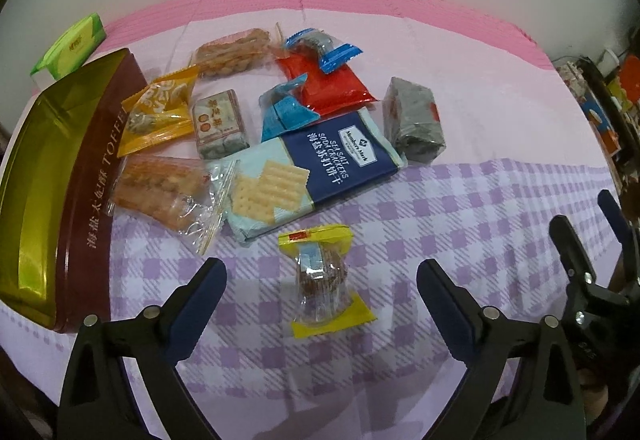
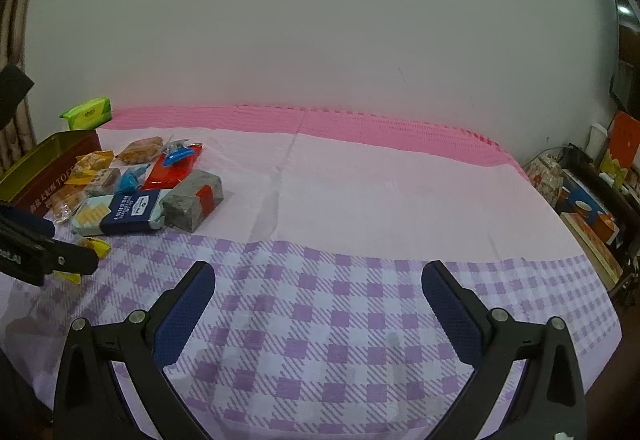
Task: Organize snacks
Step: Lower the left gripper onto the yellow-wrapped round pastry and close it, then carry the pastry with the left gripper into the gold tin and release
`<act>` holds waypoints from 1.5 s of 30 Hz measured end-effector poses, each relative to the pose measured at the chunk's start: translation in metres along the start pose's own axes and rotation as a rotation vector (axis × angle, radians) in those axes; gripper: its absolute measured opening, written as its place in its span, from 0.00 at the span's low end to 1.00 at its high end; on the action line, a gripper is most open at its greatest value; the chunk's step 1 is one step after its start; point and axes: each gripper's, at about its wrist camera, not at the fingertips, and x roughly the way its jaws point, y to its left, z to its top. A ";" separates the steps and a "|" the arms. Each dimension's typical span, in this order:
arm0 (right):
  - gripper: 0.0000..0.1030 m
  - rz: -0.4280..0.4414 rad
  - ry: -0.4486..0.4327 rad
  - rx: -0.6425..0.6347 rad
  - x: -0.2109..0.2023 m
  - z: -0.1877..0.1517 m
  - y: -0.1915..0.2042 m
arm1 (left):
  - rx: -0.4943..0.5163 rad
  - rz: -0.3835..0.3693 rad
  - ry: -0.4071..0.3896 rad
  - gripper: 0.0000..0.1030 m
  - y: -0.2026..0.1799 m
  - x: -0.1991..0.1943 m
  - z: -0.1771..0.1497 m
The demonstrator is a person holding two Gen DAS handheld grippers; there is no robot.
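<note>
Ahead, right tool [image 2: 318, 304] spread wide over bare checked cloth [image 2: 320, 320].

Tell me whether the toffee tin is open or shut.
Open. The toffee tin shows its bare gold inside with no lid on it and no snacks visible in it; the snacks lie beside it on the cloth.

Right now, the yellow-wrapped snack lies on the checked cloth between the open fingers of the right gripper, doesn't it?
Not quite: it is the left gripper whose open fingers flank the yellow-wrapped snack on the checked cloth, as the left wrist view shows. The right gripper is open over bare cloth.
</note>
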 end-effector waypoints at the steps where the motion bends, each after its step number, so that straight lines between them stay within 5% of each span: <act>1: 1.00 0.000 0.002 0.003 0.000 0.000 -0.001 | -0.002 0.005 0.003 0.92 0.000 0.001 0.000; 14: 1.00 0.007 0.028 0.030 0.007 -0.001 -0.007 | -0.018 0.057 0.040 0.82 0.017 0.021 0.004; 16: 1.00 0.006 0.030 0.030 0.008 -0.001 -0.007 | -0.001 0.089 0.025 0.75 0.011 0.025 0.005; 18: 1.00 0.006 0.034 0.034 0.009 -0.001 -0.008 | 0.015 0.084 0.003 0.38 0.005 0.020 0.005; 19: 1.00 0.006 0.036 0.037 0.010 -0.001 -0.008 | 0.034 0.077 0.001 0.27 0.003 0.018 0.005; 22: 1.00 0.005 0.039 0.047 0.011 -0.002 -0.009 | 0.062 0.118 0.011 0.25 -0.004 0.016 0.003; 31: 1.00 -0.006 0.056 0.043 0.014 -0.001 -0.007 | 0.055 0.083 -0.037 0.24 -0.029 -0.025 -0.015; 45: 1.00 -0.043 0.113 -0.017 0.024 -0.004 0.005 | 0.030 0.105 -0.099 0.24 -0.003 -0.064 -0.002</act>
